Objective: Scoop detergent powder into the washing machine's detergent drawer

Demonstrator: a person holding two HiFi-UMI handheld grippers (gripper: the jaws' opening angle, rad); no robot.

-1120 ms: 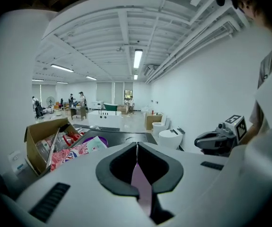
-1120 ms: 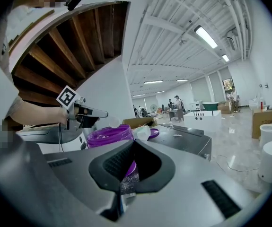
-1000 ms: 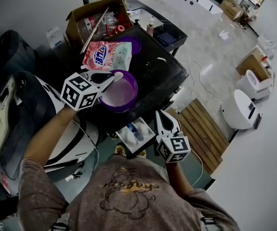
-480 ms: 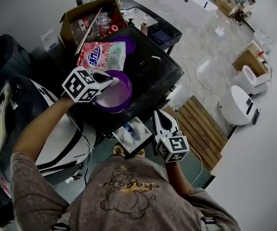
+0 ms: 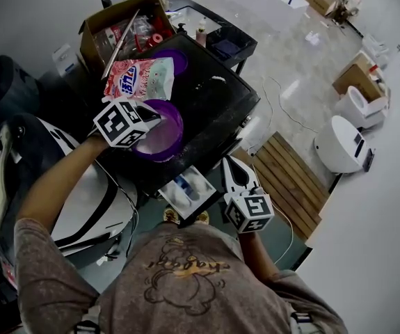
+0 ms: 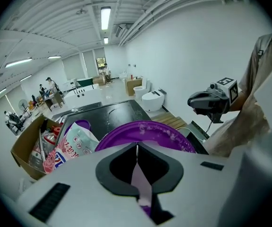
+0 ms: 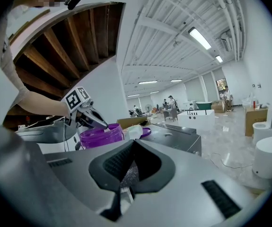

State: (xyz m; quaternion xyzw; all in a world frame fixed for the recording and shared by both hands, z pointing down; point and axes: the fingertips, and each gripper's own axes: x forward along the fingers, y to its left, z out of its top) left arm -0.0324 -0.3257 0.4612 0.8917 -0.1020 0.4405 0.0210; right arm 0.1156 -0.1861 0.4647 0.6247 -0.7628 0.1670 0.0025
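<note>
Left gripper [image 5: 155, 115], pinching a thin pale scoop handle [image 6: 138, 183], just dipped into the purple tub [image 5: 179, 126], so scooping's on; right gripper [image 5: 233, 170] is closed on nothing.

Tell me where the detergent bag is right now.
In the head view, the detergent bag lies upper left on the black washing machine top, between the cardboard box and the purple tub.

Left arm [image 5: 59, 181] stretched forward, left tongs [image 5: 156, 115] closed – right tongs [image 5: 232, 165] closed too, held close in
</note>
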